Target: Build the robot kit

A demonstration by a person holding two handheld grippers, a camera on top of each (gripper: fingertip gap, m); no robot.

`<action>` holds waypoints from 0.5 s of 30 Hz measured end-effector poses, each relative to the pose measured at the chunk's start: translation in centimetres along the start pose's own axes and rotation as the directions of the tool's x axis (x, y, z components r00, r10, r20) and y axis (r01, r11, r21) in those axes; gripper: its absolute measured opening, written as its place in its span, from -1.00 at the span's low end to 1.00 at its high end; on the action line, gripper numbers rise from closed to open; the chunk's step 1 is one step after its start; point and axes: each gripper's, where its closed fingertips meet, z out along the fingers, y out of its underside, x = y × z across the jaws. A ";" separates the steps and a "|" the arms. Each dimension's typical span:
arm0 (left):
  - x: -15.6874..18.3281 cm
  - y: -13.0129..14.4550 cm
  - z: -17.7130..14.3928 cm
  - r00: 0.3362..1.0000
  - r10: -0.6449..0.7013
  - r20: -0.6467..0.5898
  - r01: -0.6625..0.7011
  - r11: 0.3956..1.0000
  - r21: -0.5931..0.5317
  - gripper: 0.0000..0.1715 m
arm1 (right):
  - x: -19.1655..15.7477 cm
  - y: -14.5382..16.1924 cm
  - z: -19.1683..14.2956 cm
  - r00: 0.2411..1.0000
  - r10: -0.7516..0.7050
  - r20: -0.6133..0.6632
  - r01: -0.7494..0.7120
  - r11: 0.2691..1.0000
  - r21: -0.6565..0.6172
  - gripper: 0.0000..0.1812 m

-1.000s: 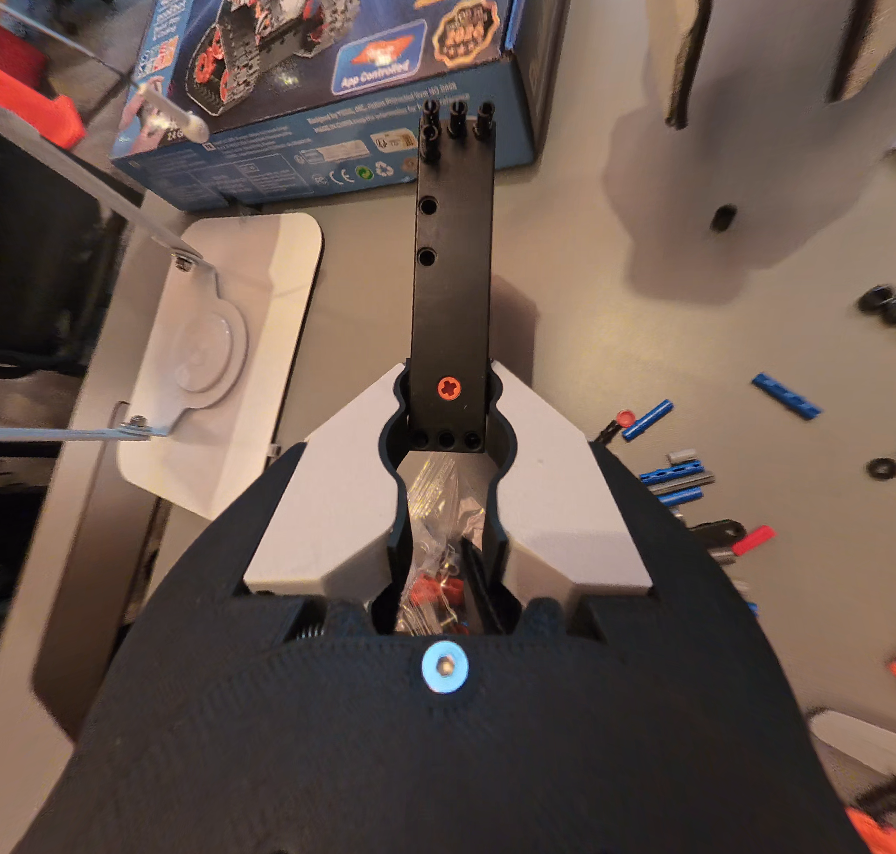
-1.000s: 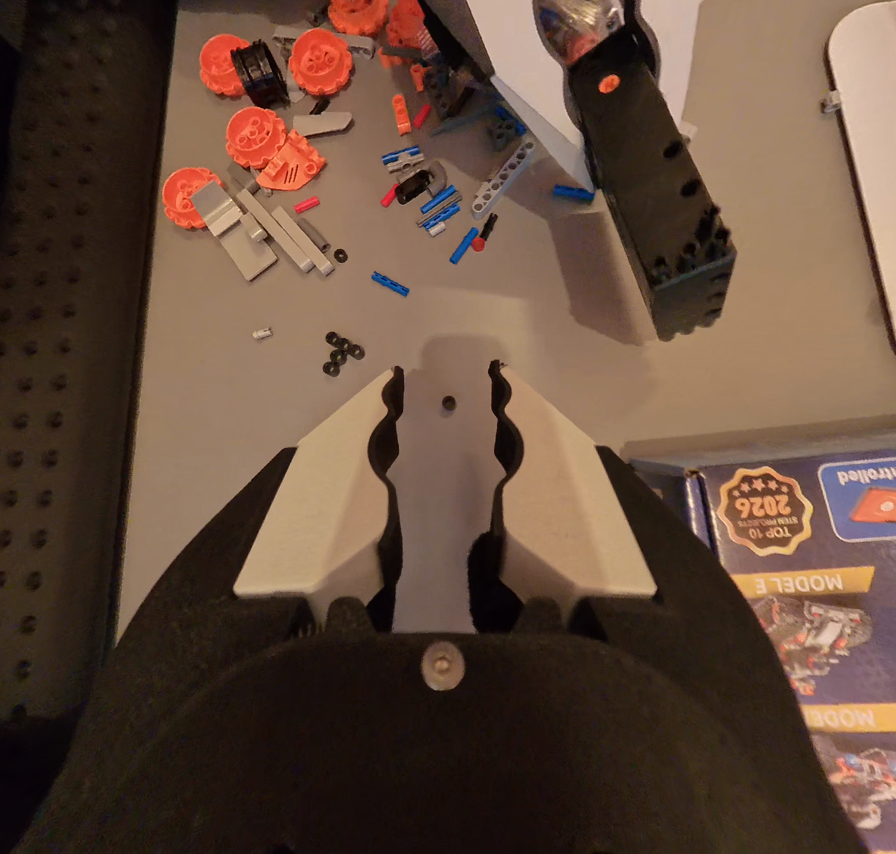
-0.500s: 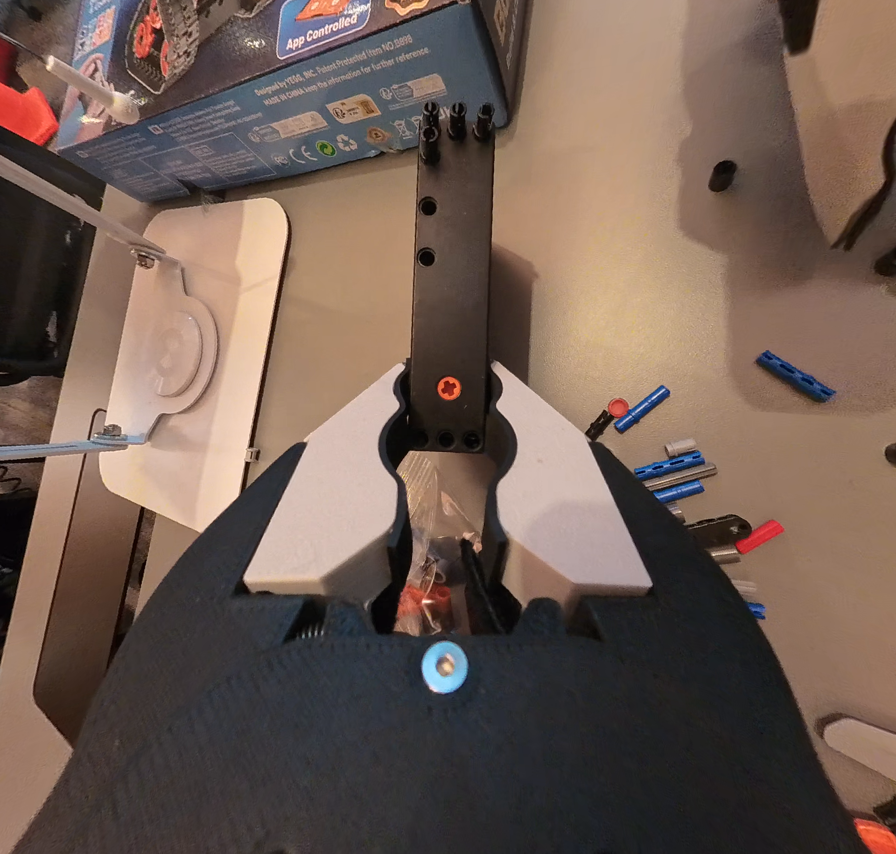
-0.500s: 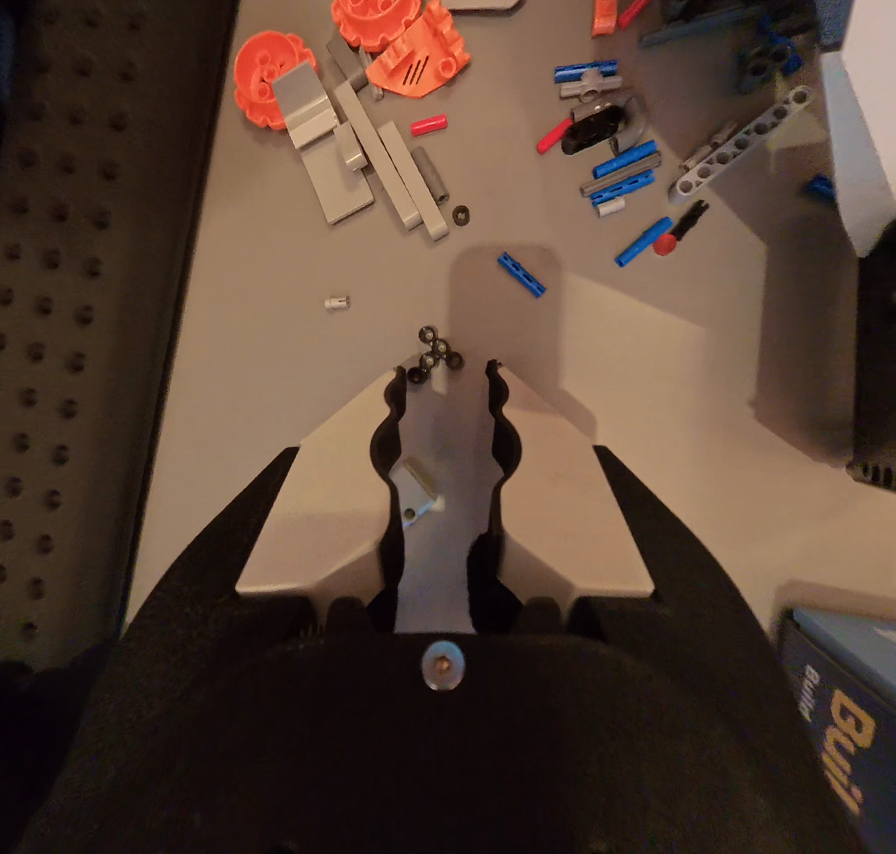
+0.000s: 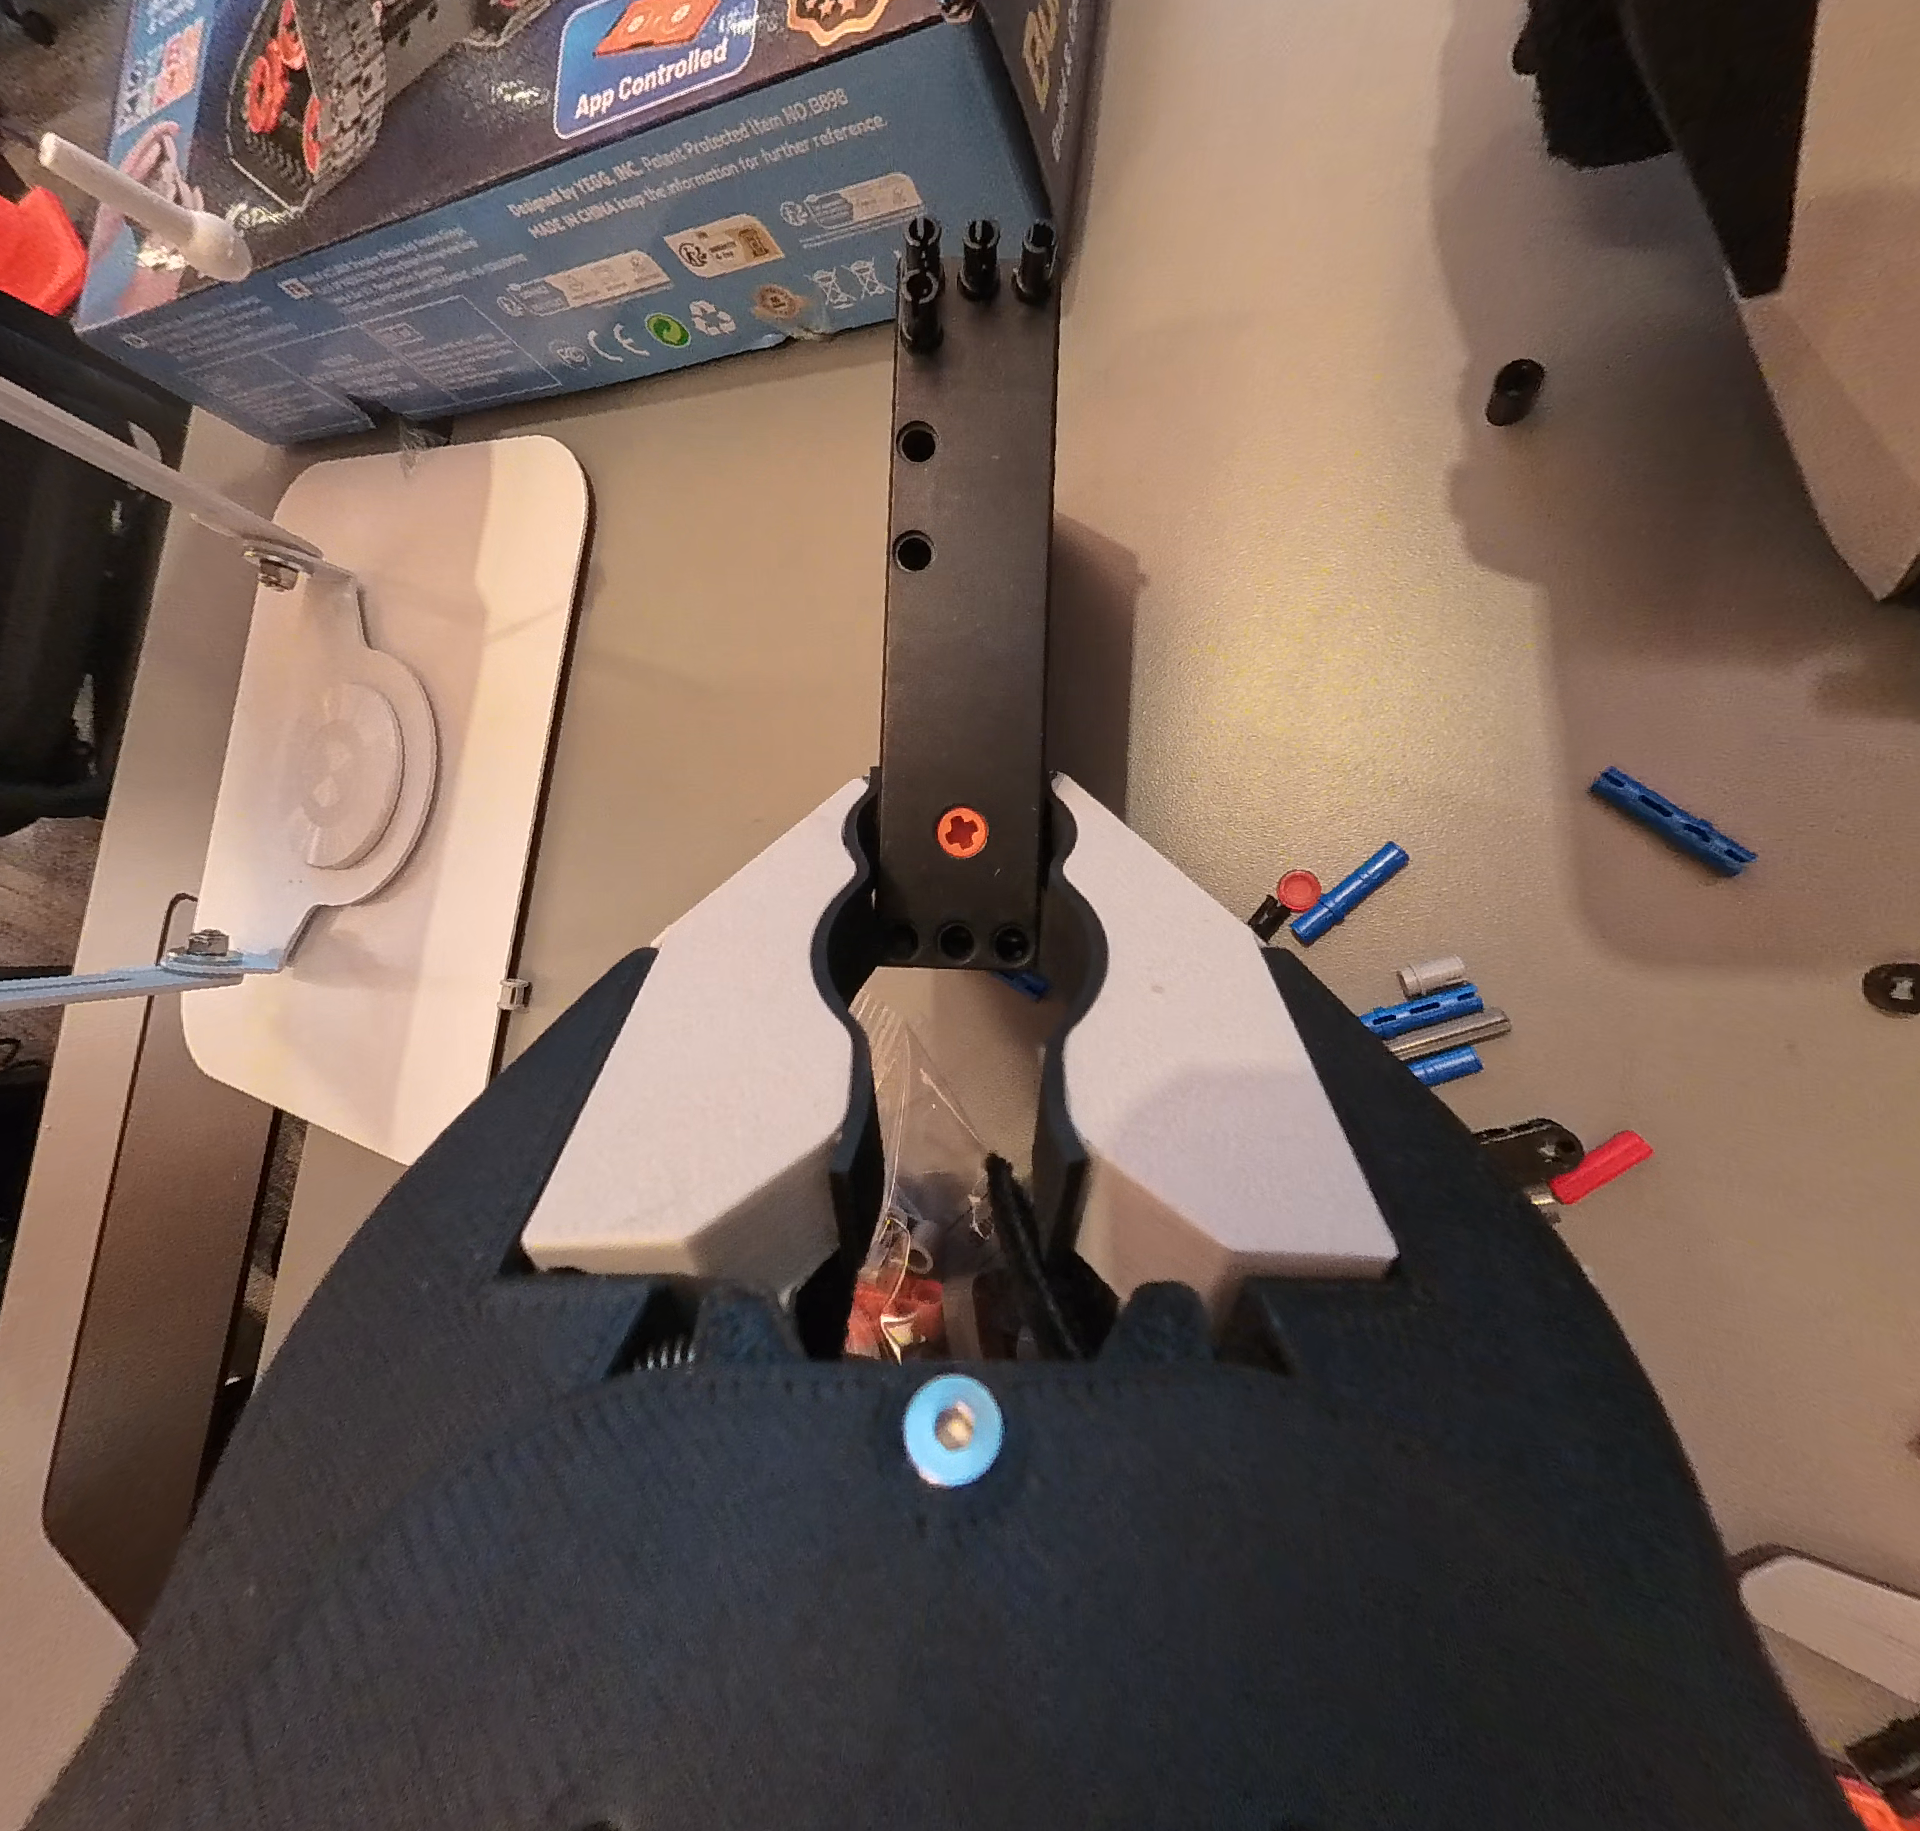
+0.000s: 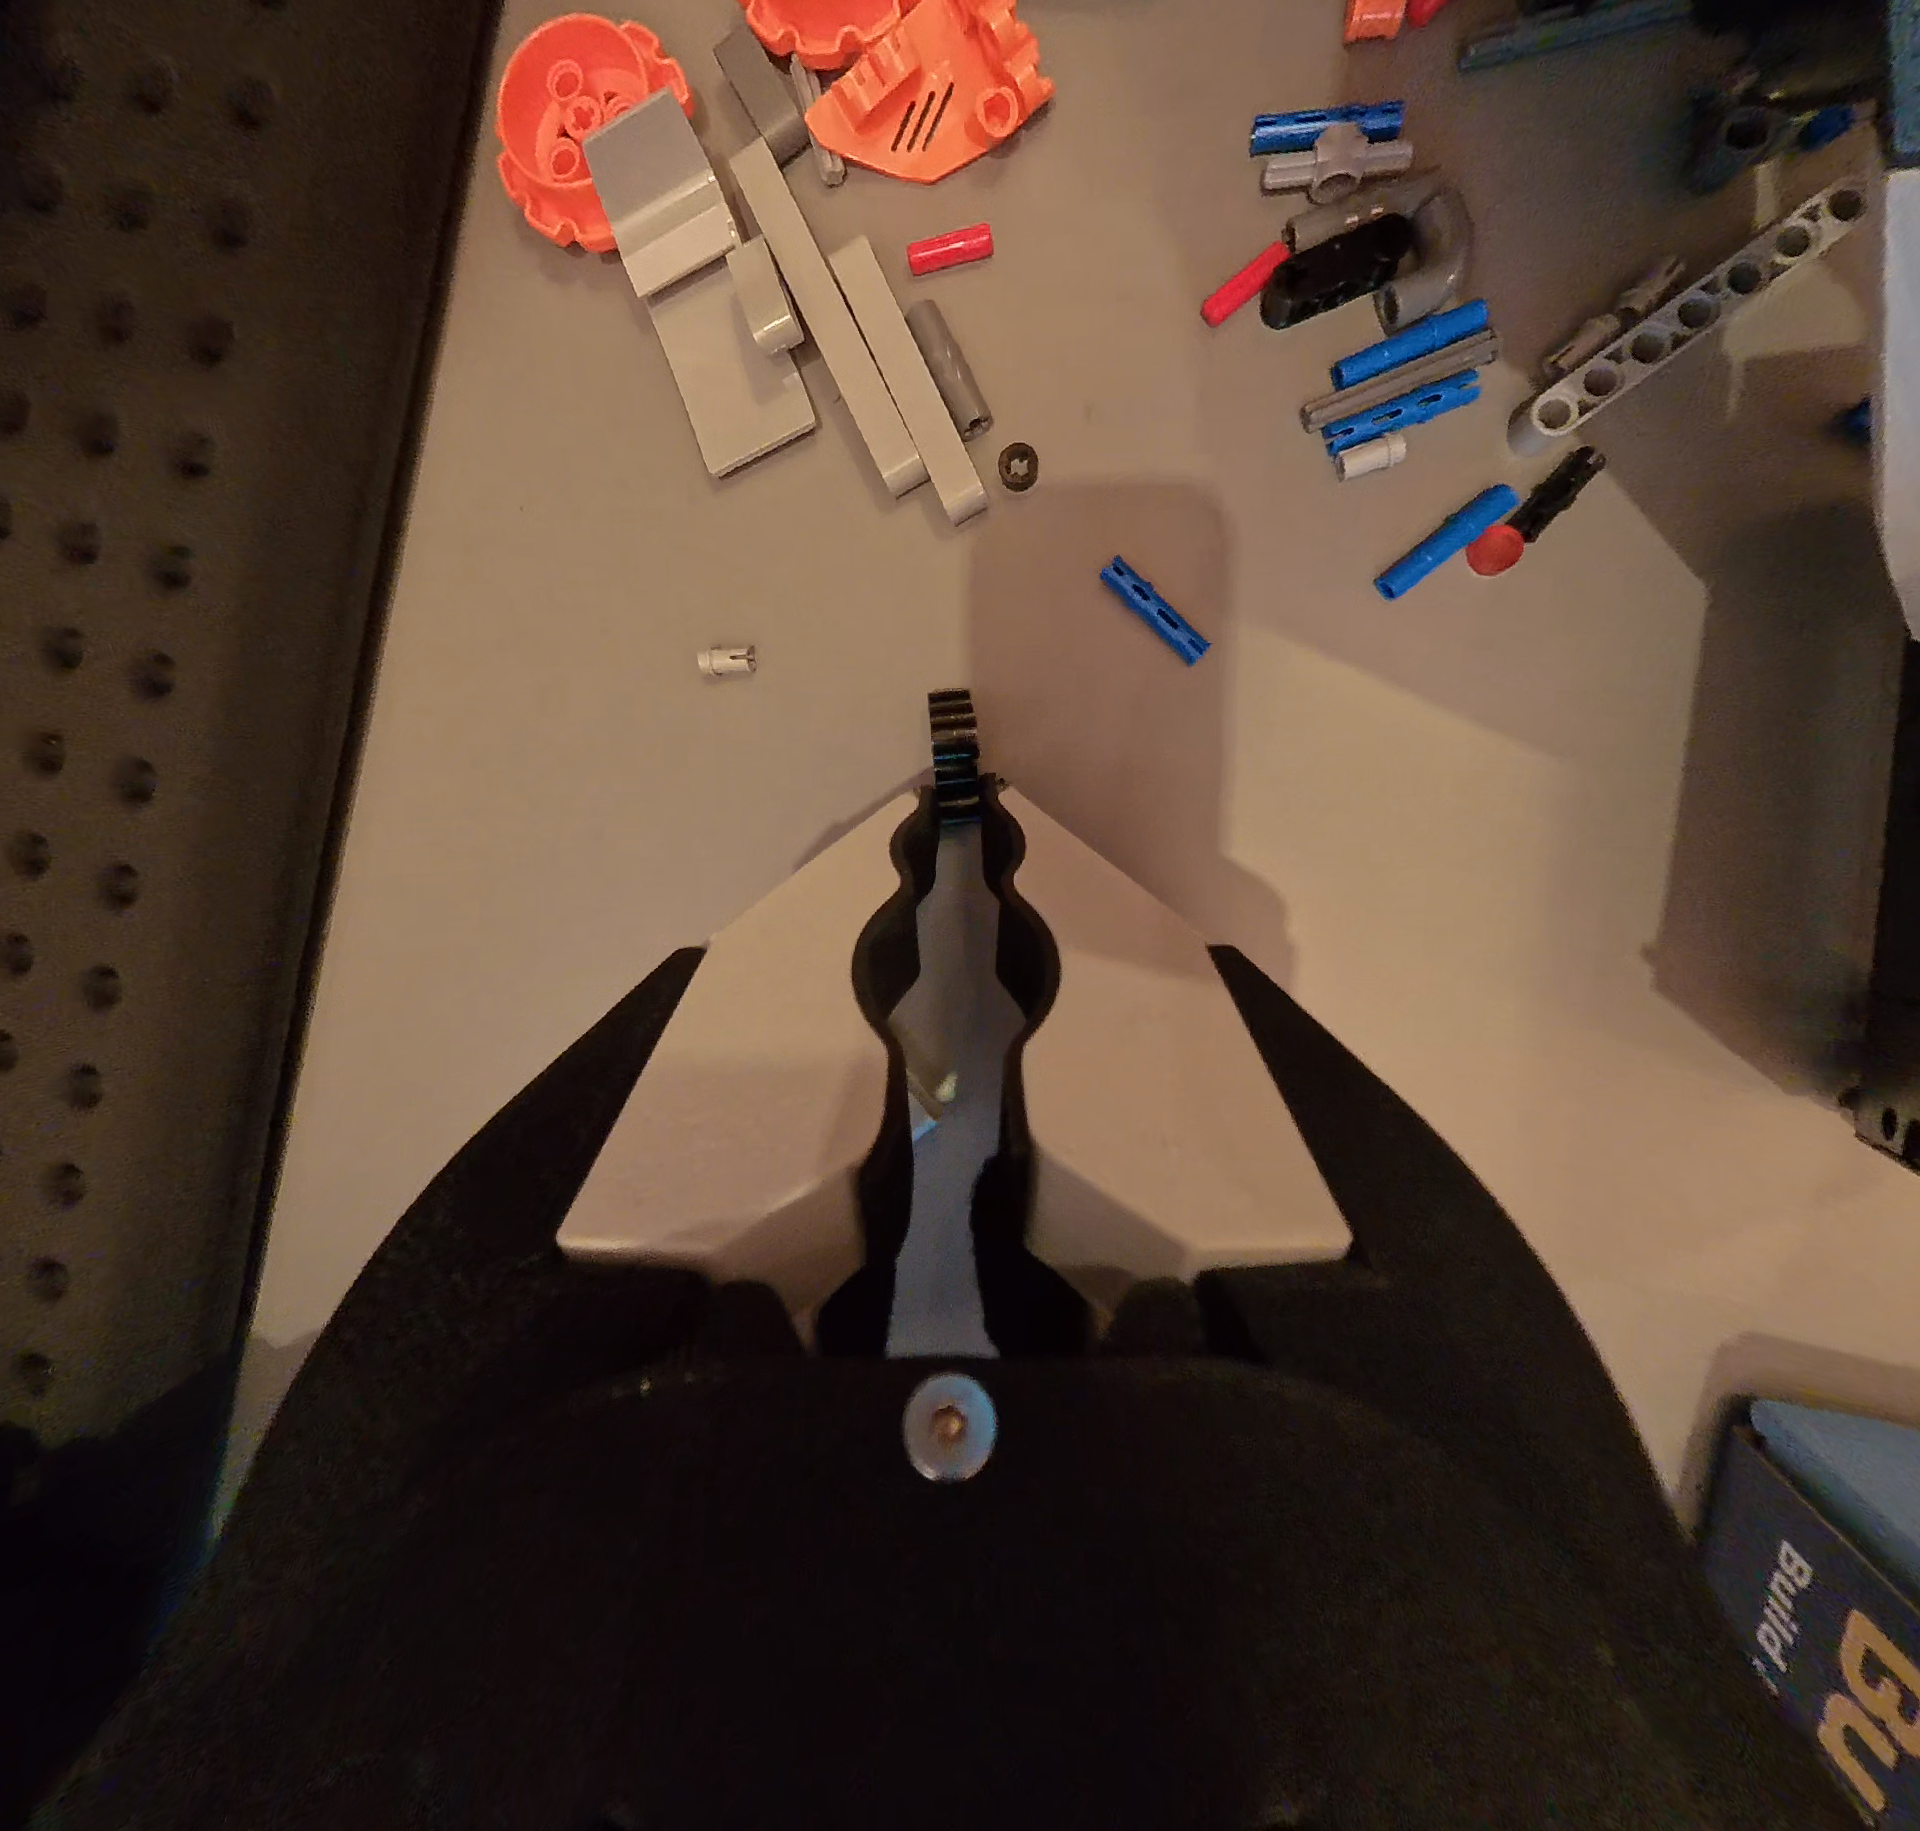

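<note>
My left gripper is shut on a long black block with an orange axle hole near the grip and black pins at its far end. It holds the block above the grey table, pointing at a blue box. A clear bag of small parts shows between the fingers below. My right gripper is shut on a small black ridged part at its fingertips, low over the table. A blue pin and a small grey pin lie just ahead of it.
The blue toy box lies at the back. A white plate with a metal bracket is at the left. Orange wheels, grey beams and blue pins lie ahead of the right gripper. A dark perforated mat borders its left. My hands' fingertips stand some 15 cm from each other.
My right gripper moved toward the loose parts, came down over the small black pieces and shut on one. My left gripper kept its hold on the block and shifted slightly.
</note>
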 end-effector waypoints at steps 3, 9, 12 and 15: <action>0.1 0.0 0.1 1.000 -0.002 -0.001 0.002 1.000 0.002 -0.71 | 0.2 0.0 -0.2 1.000 0.010 -0.001 -0.010 1.000 0.015 -0.94; 0.2 0.1 0.3 1.000 -0.003 -0.004 0.003 1.000 0.002 -0.71 | 0.7 -0.5 -1.3 1.000 0.019 -0.024 -0.018 0.997 0.074 -0.94; 0.3 0.2 0.5 1.000 -0.001 -0.008 0.001 1.000 0.000 -0.71 | 1.0 -0.6 -1.6 0.999 0.025 -0.033 -0.022 0.995 0.099 -0.94; 0.3 0.2 0.5 1.000 -0.003 -0.011 0.003 1.000 0.002 -0.71 | 1.2 -0.5 -1.9 0.999 0.026 -0.045 -0.021 0.994 0.106 -0.94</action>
